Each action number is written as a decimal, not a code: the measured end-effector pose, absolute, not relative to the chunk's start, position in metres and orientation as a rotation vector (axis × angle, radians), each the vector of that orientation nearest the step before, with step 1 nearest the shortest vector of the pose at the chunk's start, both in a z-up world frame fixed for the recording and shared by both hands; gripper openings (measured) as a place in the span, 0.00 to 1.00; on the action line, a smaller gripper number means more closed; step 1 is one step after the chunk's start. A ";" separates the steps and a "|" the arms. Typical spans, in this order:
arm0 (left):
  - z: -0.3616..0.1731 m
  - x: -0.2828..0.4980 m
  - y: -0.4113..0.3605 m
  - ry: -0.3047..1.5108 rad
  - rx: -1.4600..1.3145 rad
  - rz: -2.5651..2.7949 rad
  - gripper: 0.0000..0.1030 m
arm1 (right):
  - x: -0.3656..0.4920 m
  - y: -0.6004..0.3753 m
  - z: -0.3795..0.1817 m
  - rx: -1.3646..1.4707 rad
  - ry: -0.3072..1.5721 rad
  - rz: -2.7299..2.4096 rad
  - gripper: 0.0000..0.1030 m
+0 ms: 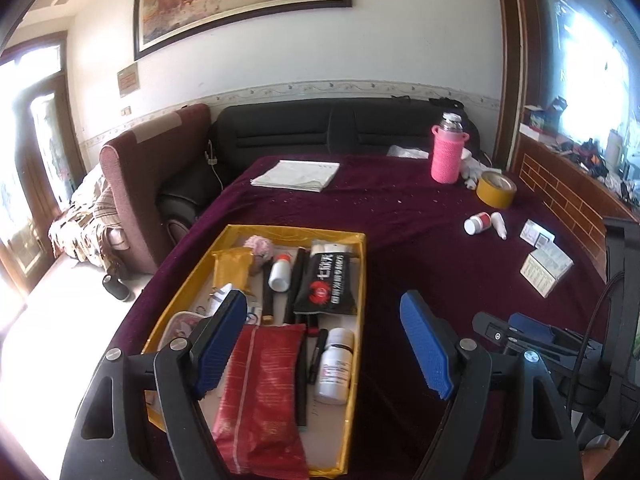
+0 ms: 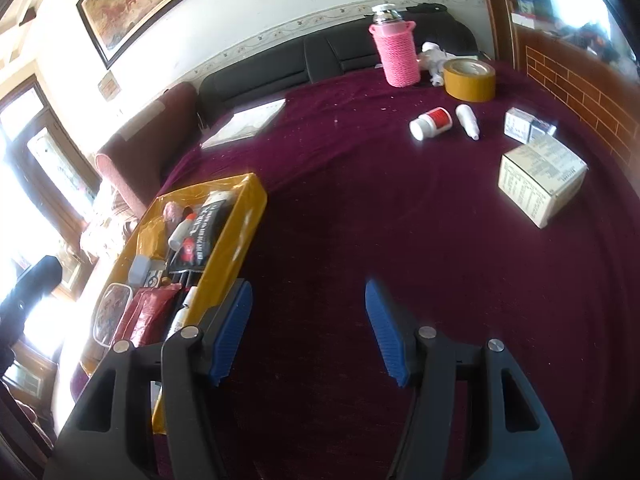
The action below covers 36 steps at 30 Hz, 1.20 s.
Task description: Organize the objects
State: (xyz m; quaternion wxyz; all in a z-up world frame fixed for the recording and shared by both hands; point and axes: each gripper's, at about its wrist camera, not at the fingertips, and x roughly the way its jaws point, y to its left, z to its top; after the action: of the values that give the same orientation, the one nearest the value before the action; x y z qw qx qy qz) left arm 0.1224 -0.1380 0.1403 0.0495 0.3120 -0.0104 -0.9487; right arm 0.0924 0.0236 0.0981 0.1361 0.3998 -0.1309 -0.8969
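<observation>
A yellow tray (image 1: 362, 280) sits at the near left of the maroon tablecloth, filled with a red packet (image 1: 260, 396), a white pill bottle (image 1: 334, 368), a black pouch (image 1: 328, 284) and other small items. My left gripper (image 1: 322, 296) hovers open above the tray with nothing between its blue pads. Beside the tray (image 2: 248, 216), my right gripper (image 2: 309, 285) is open and empty over bare cloth. Loose at the right lie a red-labelled bottle (image 2: 431, 122), a dropper bottle (image 2: 467, 120), a white box (image 2: 540, 178) and a smaller box (image 2: 528, 122).
At the far right stand a pink-sleeved flask (image 2: 396, 56) and a yellow tape roll (image 2: 470, 79). Folded paper (image 2: 244, 122) lies at the back of the cloth. A black sofa (image 1: 320, 128) runs behind the table, and a maroon armchair (image 1: 136, 184) stands to the left.
</observation>
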 end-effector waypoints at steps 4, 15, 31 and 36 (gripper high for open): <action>0.128 0.112 -0.108 -0.008 1.090 -2.946 0.72 | 0.097 0.052 0.100 1.117 -0.429 -2.619 0.56; 0.040 0.067 -0.021 -0.059 1.536 -2.989 0.72 | 0.074 0.252 0.114 1.195 -0.698 -2.940 0.57; 0.002 0.054 -0.012 -0.189 1.613 -2.914 0.98 | -0.114 0.175 0.116 1.509 -0.443 -2.680 0.57; 0.001 0.053 -0.013 -0.189 1.616 -2.915 0.98 | -0.176 0.164 0.091 1.720 -0.326 -2.727 0.57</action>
State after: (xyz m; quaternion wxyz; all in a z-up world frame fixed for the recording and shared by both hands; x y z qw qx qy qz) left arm 0.0535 -0.0130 0.0011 -0.0984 0.4817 -0.0563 -0.8690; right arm -0.1760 0.1642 0.0913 -0.0493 0.5301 -0.1004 -0.8406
